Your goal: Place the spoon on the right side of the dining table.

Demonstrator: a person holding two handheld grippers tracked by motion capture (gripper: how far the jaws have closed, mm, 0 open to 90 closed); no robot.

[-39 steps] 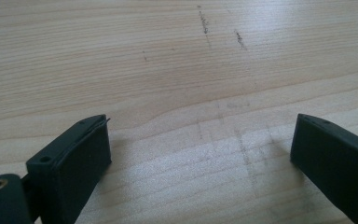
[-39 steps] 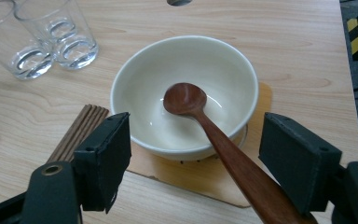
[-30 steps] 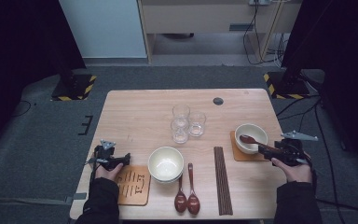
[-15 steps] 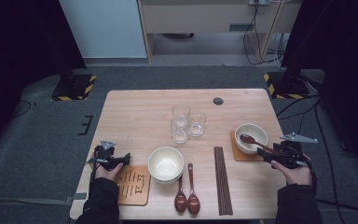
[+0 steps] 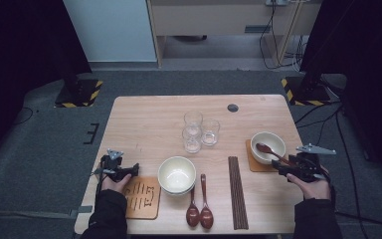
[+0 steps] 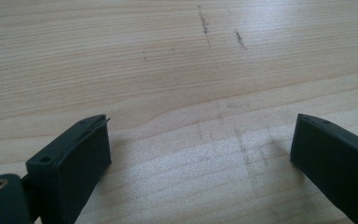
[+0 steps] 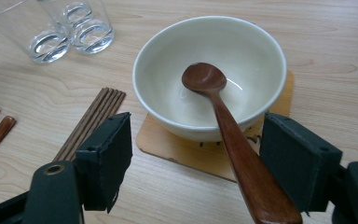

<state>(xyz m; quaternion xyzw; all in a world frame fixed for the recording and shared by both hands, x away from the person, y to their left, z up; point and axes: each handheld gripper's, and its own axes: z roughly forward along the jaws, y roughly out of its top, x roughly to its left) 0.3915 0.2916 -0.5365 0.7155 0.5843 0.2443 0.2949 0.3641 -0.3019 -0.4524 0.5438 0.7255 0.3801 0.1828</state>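
— Right gripper (image 7: 193, 163)?
— Jaws stand wide apart. I see the wooden spoon (image 7: 228, 135) between them, handle beside one pad; contact unclear. Its scoop rests in the white bowl (image 7: 209, 74) on a coaster (image 7: 177, 149).
— Left gripper (image 6: 200, 154)?
— Wide apart over bare table (image 6: 168, 70).

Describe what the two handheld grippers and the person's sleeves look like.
Both the left gripper and the right gripper are black, each ending in two blocky, flat-faced black jaws. Each carries a grey three-cornered plate on top. A round metal-ringed hole shows on each gripper's body, near the jaws' base. The person wears dark sleeves reaching to both wrists.
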